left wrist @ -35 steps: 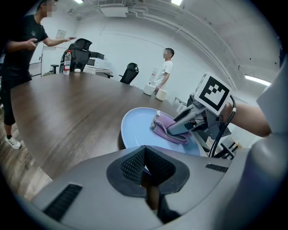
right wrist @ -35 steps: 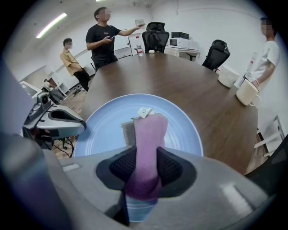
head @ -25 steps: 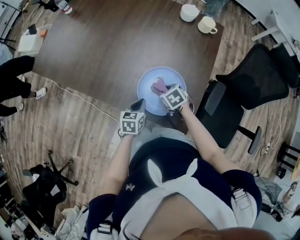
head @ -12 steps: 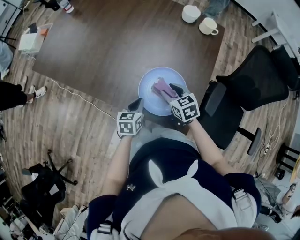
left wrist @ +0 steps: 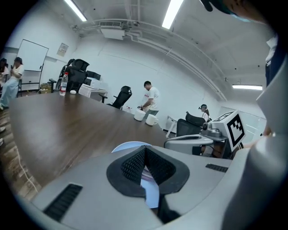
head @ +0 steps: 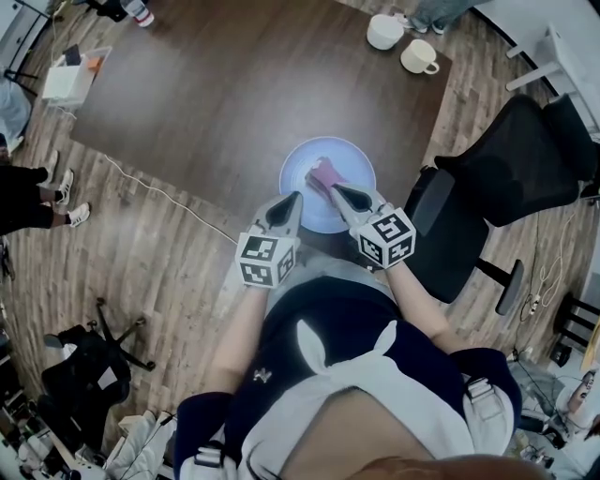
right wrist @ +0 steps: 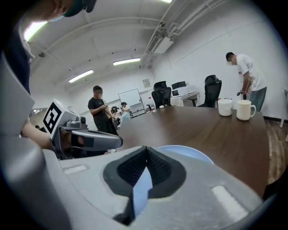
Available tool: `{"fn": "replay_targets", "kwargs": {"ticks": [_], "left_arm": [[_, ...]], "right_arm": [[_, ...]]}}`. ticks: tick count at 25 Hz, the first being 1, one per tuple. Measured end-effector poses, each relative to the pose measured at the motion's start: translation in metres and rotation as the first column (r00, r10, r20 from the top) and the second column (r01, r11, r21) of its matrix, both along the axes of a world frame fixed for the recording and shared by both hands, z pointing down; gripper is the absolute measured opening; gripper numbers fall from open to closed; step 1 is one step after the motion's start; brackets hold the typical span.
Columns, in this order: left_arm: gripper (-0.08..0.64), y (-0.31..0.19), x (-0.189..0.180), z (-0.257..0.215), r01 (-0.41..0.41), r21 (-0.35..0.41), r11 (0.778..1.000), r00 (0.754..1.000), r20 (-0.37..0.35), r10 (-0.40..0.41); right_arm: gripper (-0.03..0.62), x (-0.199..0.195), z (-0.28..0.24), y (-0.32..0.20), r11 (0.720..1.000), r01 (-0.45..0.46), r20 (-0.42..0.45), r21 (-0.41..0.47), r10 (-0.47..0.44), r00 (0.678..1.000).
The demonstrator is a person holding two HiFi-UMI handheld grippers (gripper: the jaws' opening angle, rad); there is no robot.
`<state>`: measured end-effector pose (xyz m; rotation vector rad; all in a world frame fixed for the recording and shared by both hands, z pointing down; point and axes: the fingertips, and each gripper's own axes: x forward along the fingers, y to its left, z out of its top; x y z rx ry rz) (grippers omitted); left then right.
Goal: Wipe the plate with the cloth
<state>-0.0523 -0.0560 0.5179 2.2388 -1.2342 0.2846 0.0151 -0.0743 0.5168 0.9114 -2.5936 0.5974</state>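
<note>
You stand at the near edge of a dark brown wooden table (head: 234, 84) on a wood-plank floor (head: 141, 253). A black office chair (head: 525, 150) sits at your right, just off the table's near right corner. Another black chair (head: 89, 361) stands on the floor to your left. A white cable (head: 159, 194) trails along the table's near edge. The walls (left wrist: 180, 81) are white, a whiteboard (right wrist: 129, 97) stands far off, and long ceiling light strips (left wrist: 173, 13) are lit.

Plate (right wrist: 188, 152) mostly hidden behind the right gripper (right wrist: 146, 155); cloth (head: 323, 174) covered at the end nearest its tip.
</note>
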Motion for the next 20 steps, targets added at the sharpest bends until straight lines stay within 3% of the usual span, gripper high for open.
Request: {"fn": "replay_targets", "kwargs": {"ticks": [3, 8, 20], "left_arm": [[0.006, 0.002, 0.009, -0.02, -0.024, 0.038, 0.999, 1.0, -0.012, 0.025], [0.005, 0.006, 0.017, -0.029, -0.046, 0.058, 0.997, 0.999, -0.019, 0.047], [0.006, 0.021, 0.028, -0.028, -0.082, 0.044, 0.996, 0.997, 0.002, 0.082]], "right_arm": [[0.0, -0.008, -0.013, 0.008, 1.0, 0.023, 0.076, -0.022, -0.021, 0.997], [-0.002, -0.015, -0.016, 0.023, 0.998, 0.063, 0.056, 0.004, -0.063, 0.996], [-0.002, -0.003, -0.015, 0.028, 1.0, 0.007, 0.074, -0.018, -0.005, 0.997]]}}
